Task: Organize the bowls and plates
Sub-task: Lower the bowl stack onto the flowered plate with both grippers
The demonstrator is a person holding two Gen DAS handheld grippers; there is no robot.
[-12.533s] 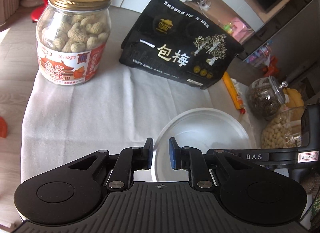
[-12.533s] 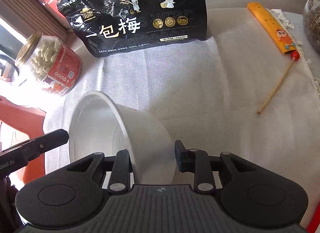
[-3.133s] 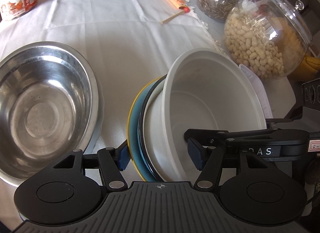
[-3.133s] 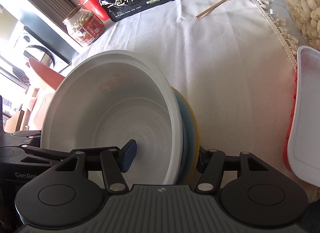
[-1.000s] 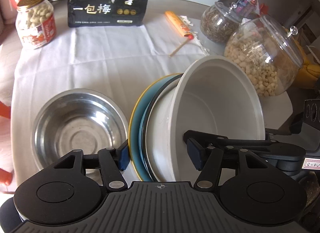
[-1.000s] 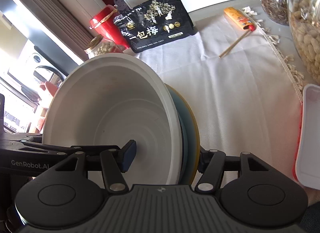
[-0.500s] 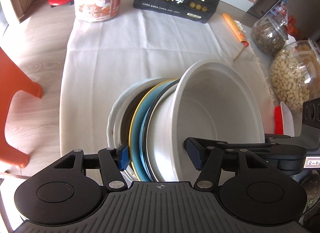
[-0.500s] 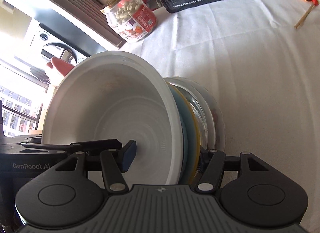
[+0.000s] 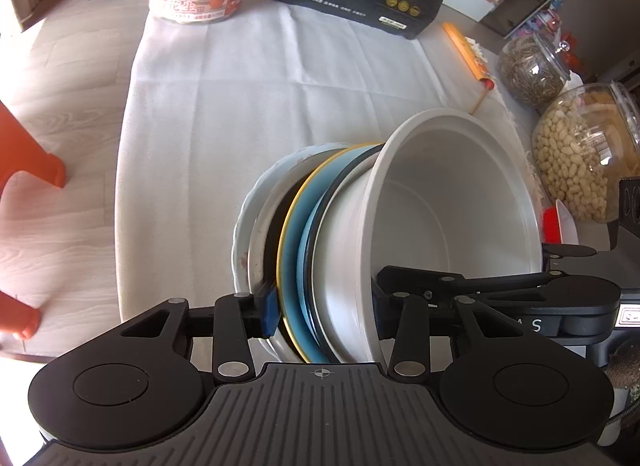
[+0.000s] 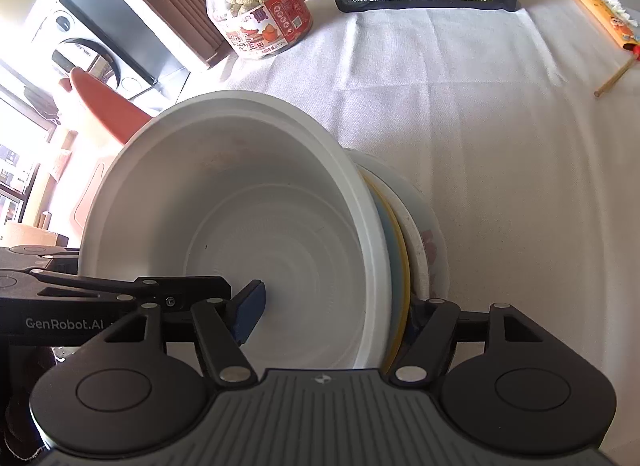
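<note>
White bowl [image 9: 452, 201]: topmost of a nested stack, tilted on edge over the white cloth [image 9: 240, 105].
Stack, left view only: black-rimmed dish, blue plate with yellow rim [image 9: 296, 234], steel bowl, pale outer plate [image 9: 242, 221].
Left gripper [image 9: 324, 312]: jaws have just been closing; left pad on the blue plate's back, right pad inside the white bowl, clamping the stack.
Right gripper [image 10: 332, 314]: jaws have just been opening; blue pad [image 10: 250, 316] inside the bowl, far finger behind the plates; contact there hidden.
Left view only: peanut jar with glass lid [image 9: 584, 161], seed jar [image 9: 532, 69].
Right view only: orange stool [image 10: 108, 105].
</note>
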